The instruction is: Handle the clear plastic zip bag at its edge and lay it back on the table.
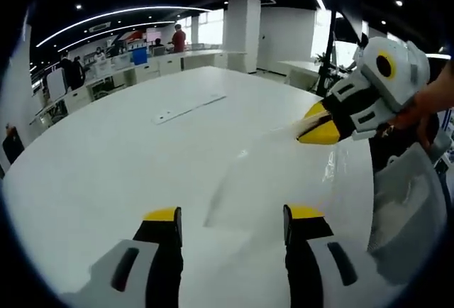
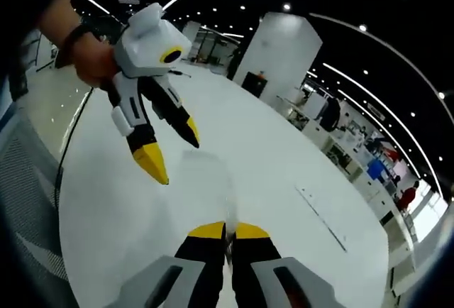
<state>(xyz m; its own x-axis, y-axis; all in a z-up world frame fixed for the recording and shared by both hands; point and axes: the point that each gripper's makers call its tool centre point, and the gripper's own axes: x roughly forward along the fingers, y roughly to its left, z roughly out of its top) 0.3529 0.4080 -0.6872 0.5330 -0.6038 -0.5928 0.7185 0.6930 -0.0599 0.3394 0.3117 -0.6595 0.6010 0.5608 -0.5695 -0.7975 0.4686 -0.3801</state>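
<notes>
Two grippers are working over a white table (image 1: 106, 152). The right gripper (image 2: 228, 231) is pinching the edge of the clear bag (image 1: 277, 180), its yellow-tipped jaws pressed together on the thin plastic; in the left gripper view the same gripper (image 1: 319, 125) is coming in from the right, holding the bag's far corner. The bag is draping down from that pinch toward the table, its lower part seeming to be lying on or just above the surface between the open jaws of the left gripper (image 1: 233, 217). That left gripper (image 2: 170, 152) is holding nothing, its jaws standing spread apart. A flat white strip (image 1: 189, 108) is lying farther off on the table. By my judgement, the edge grasp is done; lowering the bag flat and letting go are remaining.
</notes>
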